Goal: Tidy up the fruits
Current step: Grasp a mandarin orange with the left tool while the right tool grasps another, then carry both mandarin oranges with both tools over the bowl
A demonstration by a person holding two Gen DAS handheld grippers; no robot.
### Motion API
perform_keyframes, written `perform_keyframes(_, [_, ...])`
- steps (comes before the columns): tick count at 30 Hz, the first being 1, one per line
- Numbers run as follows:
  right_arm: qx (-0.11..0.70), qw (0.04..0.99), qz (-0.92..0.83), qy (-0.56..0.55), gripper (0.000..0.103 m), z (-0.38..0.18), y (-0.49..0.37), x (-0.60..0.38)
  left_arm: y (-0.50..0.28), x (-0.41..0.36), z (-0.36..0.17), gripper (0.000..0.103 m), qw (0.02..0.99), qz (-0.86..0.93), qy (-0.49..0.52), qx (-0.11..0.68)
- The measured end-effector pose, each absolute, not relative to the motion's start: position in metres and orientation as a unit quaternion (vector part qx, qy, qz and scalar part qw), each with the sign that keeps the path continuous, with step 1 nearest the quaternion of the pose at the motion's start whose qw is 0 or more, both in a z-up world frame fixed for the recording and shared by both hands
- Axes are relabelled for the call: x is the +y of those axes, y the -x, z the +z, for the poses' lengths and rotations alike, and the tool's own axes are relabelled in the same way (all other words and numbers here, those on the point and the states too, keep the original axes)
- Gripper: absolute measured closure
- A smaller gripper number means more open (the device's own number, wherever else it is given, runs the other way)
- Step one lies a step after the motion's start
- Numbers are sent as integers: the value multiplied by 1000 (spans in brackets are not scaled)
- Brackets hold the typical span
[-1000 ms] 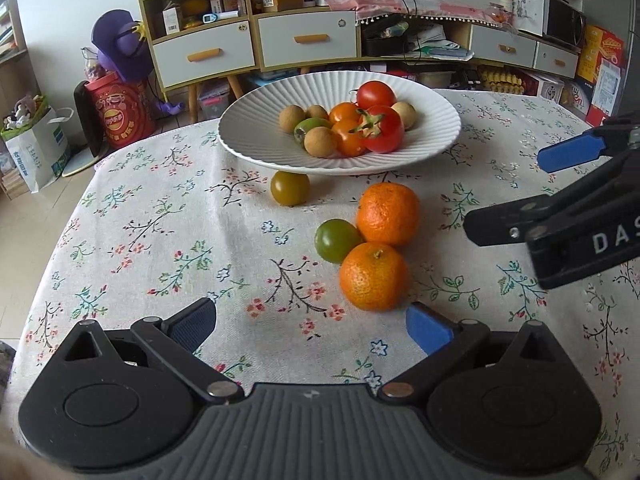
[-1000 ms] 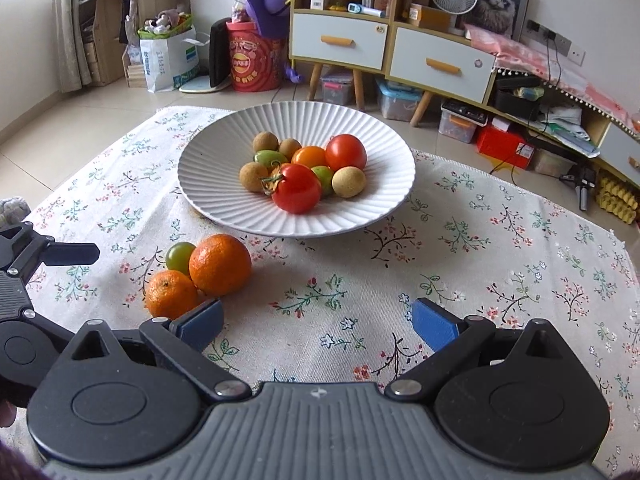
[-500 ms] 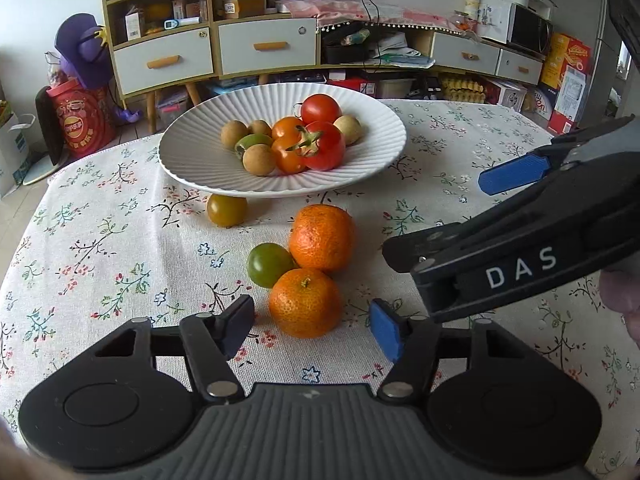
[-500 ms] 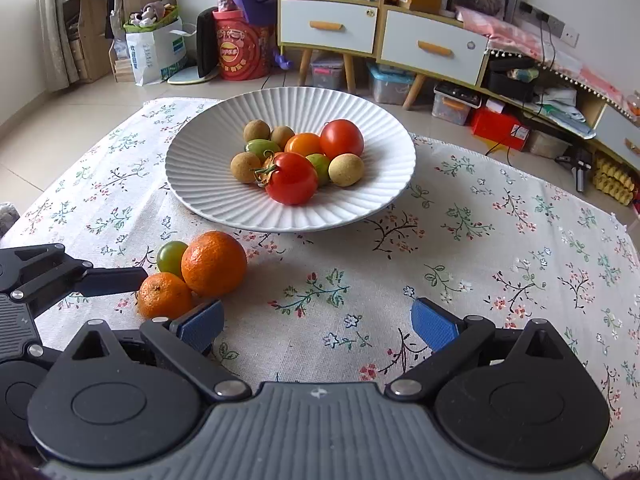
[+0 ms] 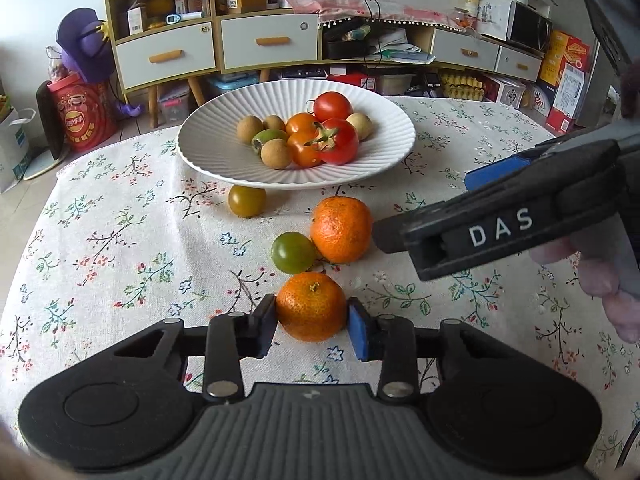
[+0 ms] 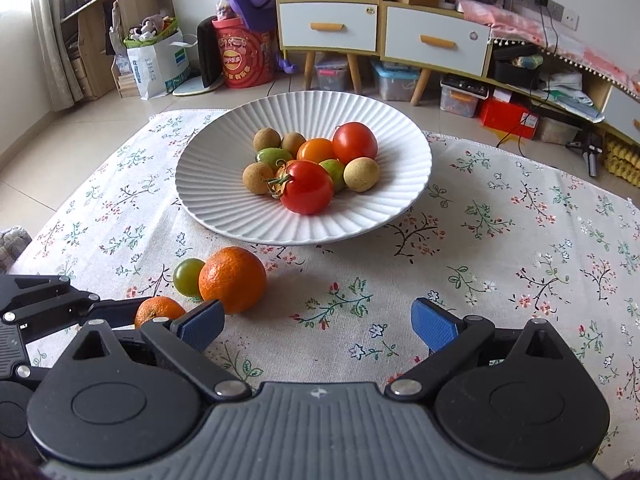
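My left gripper (image 5: 311,312) is closing its jaws on the nearer mandarin (image 5: 311,305), both pads touching its sides; the fruit rests on the floral cloth. Just behind lie a green tomato (image 5: 293,252) and a second mandarin (image 5: 341,229), touching each other. A yellow-green tomato (image 5: 247,200) sits against the front rim of the white ribbed plate (image 5: 224,160), which holds tomatoes and several small brown fruits. My right gripper (image 6: 316,320) hovers open and empty, its left pad close to the second mandarin (image 6: 233,280). In the right wrist view the plate's rim hides the yellow-green tomato.
The floral cloth (image 5: 120,240) covers the table, whose far edge drops to the floor behind the plate. In the left wrist view the right gripper (image 5: 420,208) and a hand (image 5: 600,276) fill the right side. Drawers (image 6: 436,36) and clutter stand beyond.
My left gripper has gone from wide open to closed around the near mandarin after moving up to it. The right gripper has edged closer to the fruits and stays open.
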State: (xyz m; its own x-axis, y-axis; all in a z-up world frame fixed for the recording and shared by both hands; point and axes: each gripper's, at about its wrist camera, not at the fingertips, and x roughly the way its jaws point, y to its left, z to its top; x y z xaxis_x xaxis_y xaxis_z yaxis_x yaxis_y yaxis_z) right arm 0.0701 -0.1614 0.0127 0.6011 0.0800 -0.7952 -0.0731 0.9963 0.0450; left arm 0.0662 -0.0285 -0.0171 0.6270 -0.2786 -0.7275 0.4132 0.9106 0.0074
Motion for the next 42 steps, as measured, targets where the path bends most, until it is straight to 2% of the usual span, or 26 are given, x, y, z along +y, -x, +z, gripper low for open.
perform_keyframes(7, [456,887,47,-57,9,9,-83,-156,-65,-15,-14,71,900,-168,-73,396])
perform_keyframes(10, [466,881,48,-72,17,5,-88,-152,-65,-14,-14,71,899,-163,-69,401])
perform_keyframes(12, [471,878,49,-75,26,3,-90,-150,-65,-13,-14,71,898,-164,-70,402])
perform_keyframes(17, [466,880,62,-70,30,3,-88,-146,-63,-10,-14,71,898,-166,-69,402])
perform_keyframes(19, [461,882,70,-73,36,3,-87,-146,-63,-9,-15,71,897,-165,-68,404])
perform_keyframes(24, [457,881,94,-77,60,7,-87,-145,-65,-9,-14,71,896,-162,-68,407])
perform_keyframes(25, [457,881,97,-74,62,8,-87,-144,-66,-9,-14,71,896,-161,-68,408])
perform_keyframes(30, [457,881,103,-59,66,10,-85,-141,-67,-12,-15,71,895,-159,-69,410])
perform_keyframes(42, [453,881,110,-77,67,25,-79,-150,-68,-8,-12,71,896,-154,-55,413])
